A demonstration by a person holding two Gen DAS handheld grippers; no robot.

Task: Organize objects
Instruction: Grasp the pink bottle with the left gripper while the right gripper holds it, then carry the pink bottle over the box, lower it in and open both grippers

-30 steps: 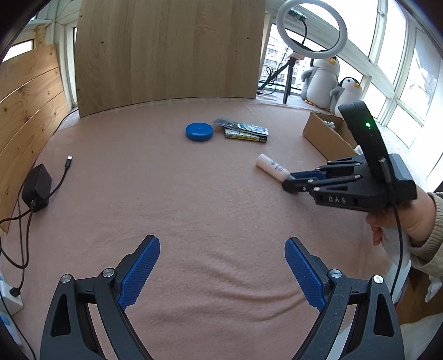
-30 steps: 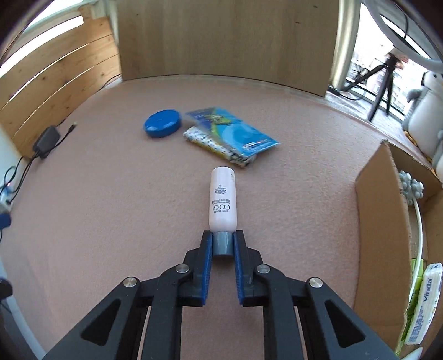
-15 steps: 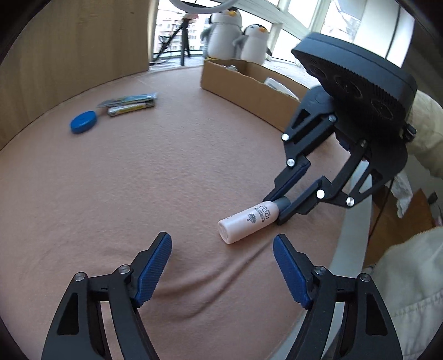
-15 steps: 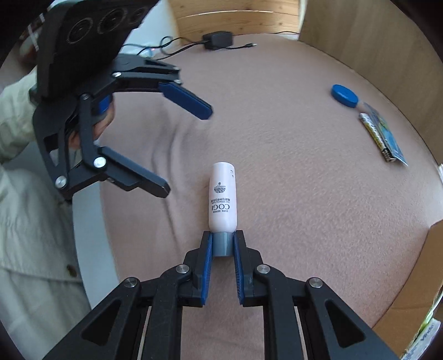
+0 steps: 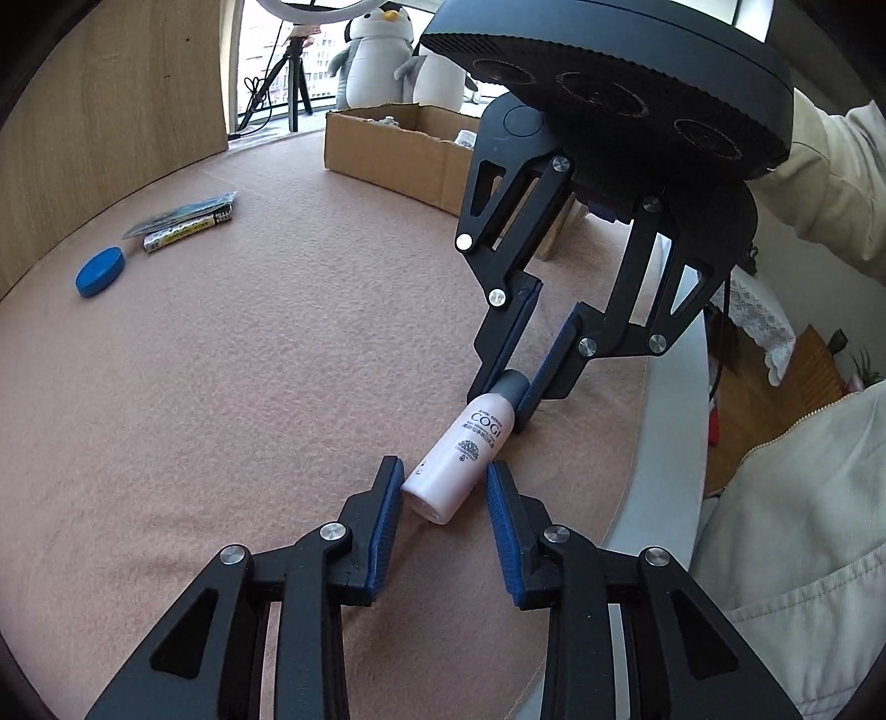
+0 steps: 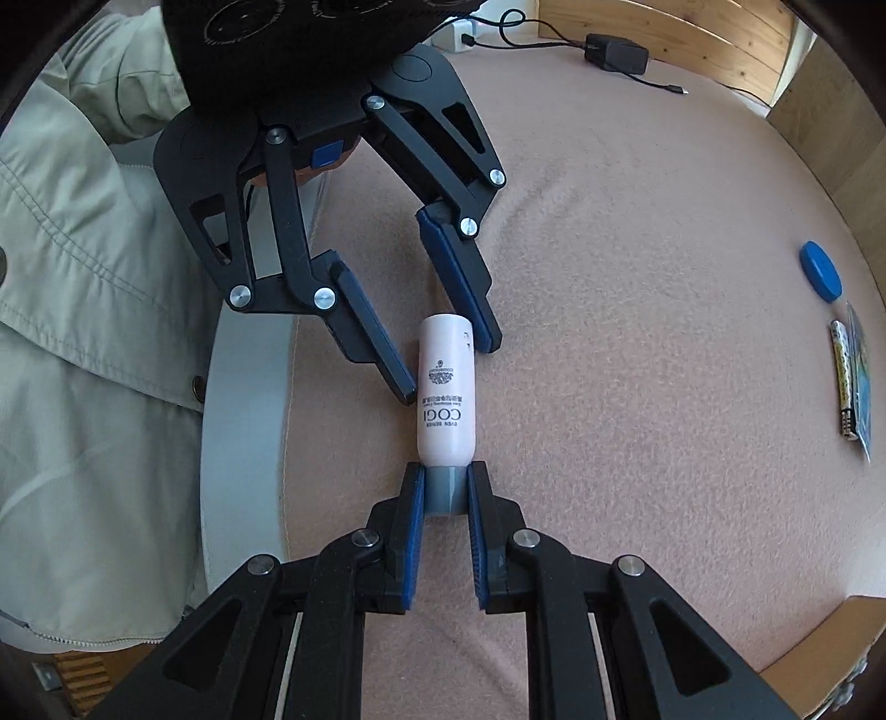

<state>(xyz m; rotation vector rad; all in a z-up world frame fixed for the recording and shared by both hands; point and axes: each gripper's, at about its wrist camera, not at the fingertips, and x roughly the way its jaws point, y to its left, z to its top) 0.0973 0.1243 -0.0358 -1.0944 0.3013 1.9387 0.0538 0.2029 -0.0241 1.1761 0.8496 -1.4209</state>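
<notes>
The pink COGI bottle (image 6: 446, 387) lay over the table (image 5: 249, 360) near its edge; the right claw (image 6: 446, 490) clamped its grey cap; the left claw (image 5: 443, 498) had just been closing around its base, pads seemingly not yet pressing, suggesting a handover.

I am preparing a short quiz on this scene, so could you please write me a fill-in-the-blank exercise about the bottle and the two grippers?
1. The right gripper is shut on the bottle's grey ____.
2. The left gripper, whose jaws have just been closing, has the bottle's ____ end between its fingers.
3. The round lid lying on the cloth is ____ in colour.
4. The cardboard ____ stands in front of the toy penguins.

Missing words: cap; bottom; blue; box
</notes>
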